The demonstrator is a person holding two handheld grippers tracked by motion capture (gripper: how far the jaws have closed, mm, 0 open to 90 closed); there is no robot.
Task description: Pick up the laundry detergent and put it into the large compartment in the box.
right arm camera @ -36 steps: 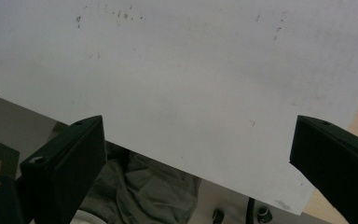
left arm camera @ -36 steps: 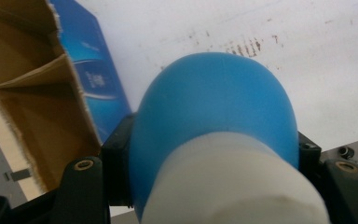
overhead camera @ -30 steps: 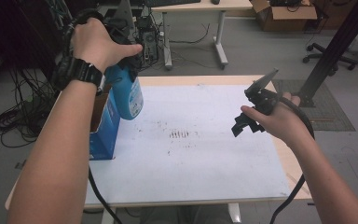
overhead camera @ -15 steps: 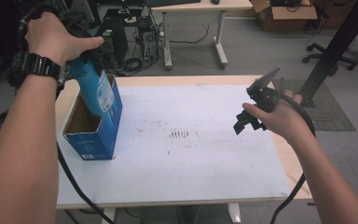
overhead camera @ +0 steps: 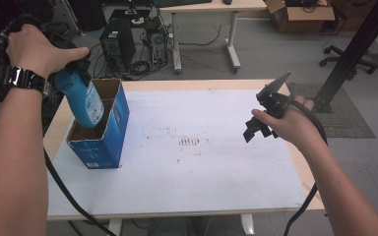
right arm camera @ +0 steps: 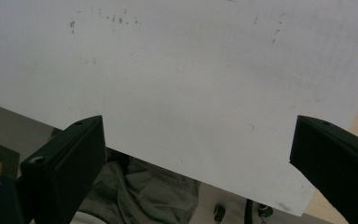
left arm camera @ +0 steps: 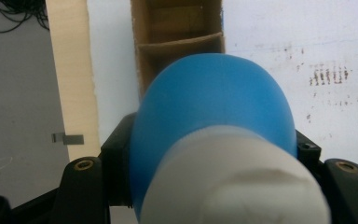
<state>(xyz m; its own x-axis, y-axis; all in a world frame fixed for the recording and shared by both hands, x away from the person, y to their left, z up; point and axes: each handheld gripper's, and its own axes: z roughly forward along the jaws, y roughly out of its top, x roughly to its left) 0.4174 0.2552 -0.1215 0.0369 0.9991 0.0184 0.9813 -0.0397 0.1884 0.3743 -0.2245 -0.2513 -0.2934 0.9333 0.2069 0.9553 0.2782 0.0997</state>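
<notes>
Office-lab room, grey floor, computer tower (overhead camera: 116,45) and cables behind a white-topped surface (overhead camera: 202,167) with wood edging and dark scuff marks (overhead camera: 192,142) mid-way. High view: left gripper (overhead camera: 71,73) is under the left hand (overhead camera: 37,46), jaws clamped on the neck end of a blue bottle (overhead camera: 83,101); bottle tilted, its lower end down inside the open top of a blue cardboard box (overhead camera: 103,130) standing at the surface's left side. Right gripper (overhead camera: 261,115) held in the right hand (overhead camera: 290,123) above the right part of the surface, well apart from box and bottle, nothing between its jaws. Left gripper view: blue bottle (left arm camera: 212,107) sits between the two black jaws, pads pressed on both sides, white cap (left arm camera: 233,186) nearest the camera; beyond the jaws the box's brown inside with a cardboard divider (left arm camera: 179,42), to the jaws' right the scuffed white surface, to their left the wood edge (left arm camera: 72,79) and floor. Right gripper view: jaws stand wide apart, empty, bare white surface (right arm camera: 191,79) ahead of them; below, past the surface's edge, grey cloth (right arm camera: 135,191), can't tell what it is.
</notes>
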